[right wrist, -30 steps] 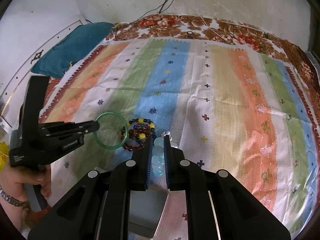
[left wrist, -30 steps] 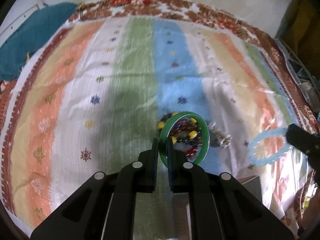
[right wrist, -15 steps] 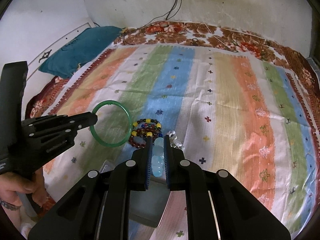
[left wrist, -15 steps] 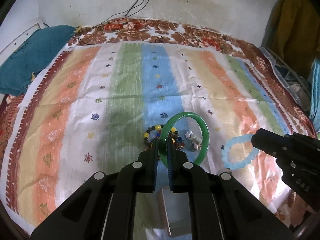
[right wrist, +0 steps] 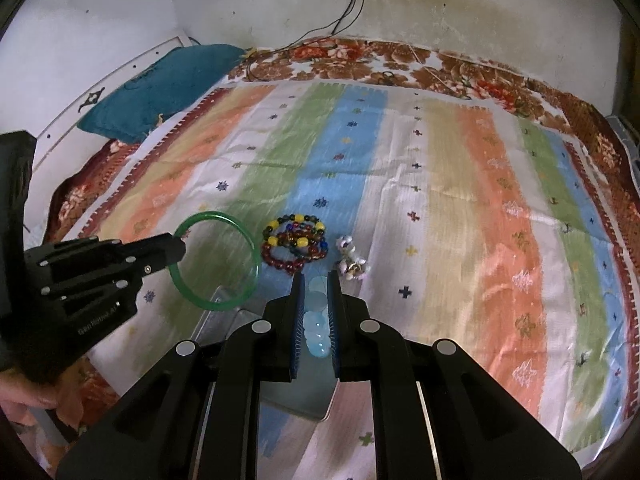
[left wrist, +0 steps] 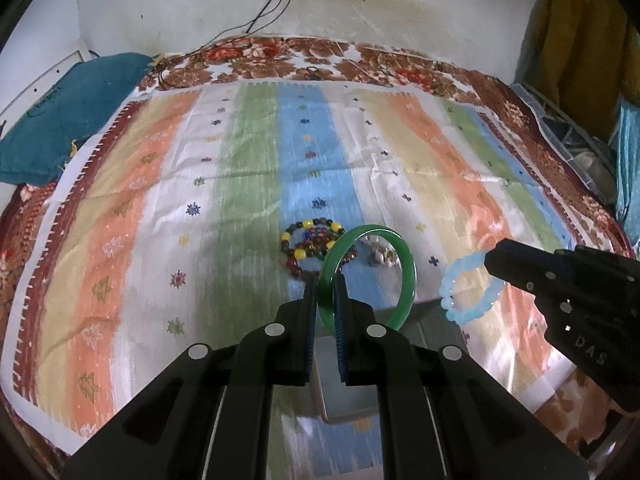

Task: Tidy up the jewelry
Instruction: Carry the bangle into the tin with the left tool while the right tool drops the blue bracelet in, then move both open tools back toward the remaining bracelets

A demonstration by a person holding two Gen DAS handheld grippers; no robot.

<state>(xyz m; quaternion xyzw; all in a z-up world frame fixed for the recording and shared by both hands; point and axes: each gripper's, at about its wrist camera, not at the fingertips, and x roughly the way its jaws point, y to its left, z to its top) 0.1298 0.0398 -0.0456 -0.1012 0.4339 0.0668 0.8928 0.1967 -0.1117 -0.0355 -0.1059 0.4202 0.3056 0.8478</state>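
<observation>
While both grippers hang above the striped bedspread (left wrist: 248,184), each is clamped on a bracelet: the left gripper (left wrist: 325,300) pinches the rim of a smooth green glassy bangle (left wrist: 408,276), and the right gripper (right wrist: 316,308) squeezes a pale blue beaded bracelet (right wrist: 314,338). A grey metal tin (right wrist: 224,316) lies open just below them. The bangle is hard, slick and held only at its edge, so it could swivel or slip out and miss the tin; the beaded loop is round-beaded and probably stretchy, so it may roll between the pads. Dark mixed-bead bracelets (right wrist: 294,246) and a small pale trinket (right wrist: 352,260) rest on the woven cloth nearby.
</observation>
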